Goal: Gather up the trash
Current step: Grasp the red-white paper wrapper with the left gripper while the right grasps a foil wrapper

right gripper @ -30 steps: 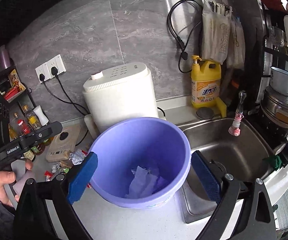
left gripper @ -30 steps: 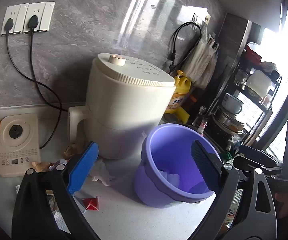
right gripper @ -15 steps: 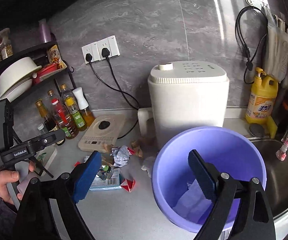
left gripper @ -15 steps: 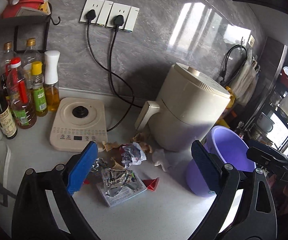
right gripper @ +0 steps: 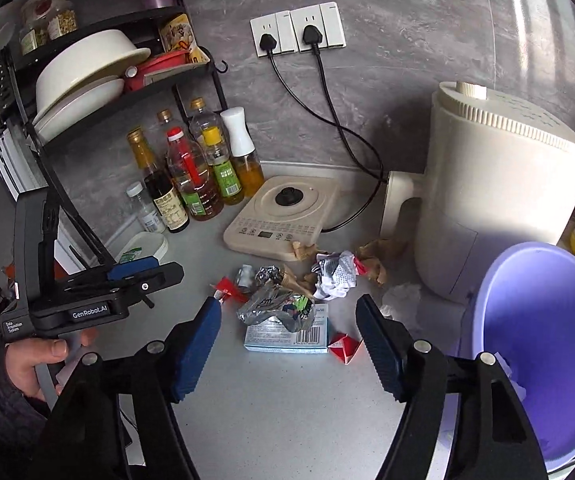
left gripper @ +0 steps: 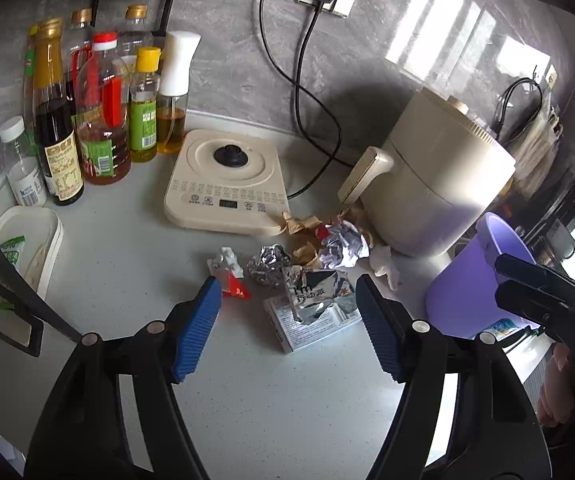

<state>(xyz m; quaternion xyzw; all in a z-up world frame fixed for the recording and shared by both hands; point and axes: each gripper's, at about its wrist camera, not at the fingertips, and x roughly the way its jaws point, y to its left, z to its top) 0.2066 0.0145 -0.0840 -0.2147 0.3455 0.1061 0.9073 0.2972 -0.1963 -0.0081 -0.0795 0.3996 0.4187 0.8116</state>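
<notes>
A pile of trash lies on the grey counter: a silver snack wrapper (left gripper: pixel 319 292) on a flat blue box (left gripper: pixel 311 326), a foil ball (left gripper: pixel 267 266), a crumpled white paper (left gripper: pixel 343 244), brown paper scraps (left gripper: pixel 301 222), a white tissue (left gripper: pixel 385 266) and a red scrap (left gripper: pixel 235 288). The same wrapper (right gripper: pixel 275 308), box (right gripper: pixel 287 334) and a red scrap (right gripper: pixel 345 346) show in the right wrist view. The purple bucket (right gripper: pixel 539 344) stands at the right with paper inside. My left gripper (left gripper: pixel 287 320) is open and empty over the pile. My right gripper (right gripper: pixel 287 340) is open and empty, near the box.
A cream air fryer (left gripper: pixel 435 188) stands behind the pile, next to the bucket (left gripper: pixel 475 280). A cream induction base (left gripper: pixel 227 184) and several oil and sauce bottles (left gripper: pixel 99 128) stand at the back left. A white tray (left gripper: pixel 27 248) lies left. A shelf with bowls (right gripper: pixel 87 76) hangs above.
Both grippers have swung left, away from the bucket and toward the trash pile. The bucket has gone to the right edge of both views. Both stay open and empty.
</notes>
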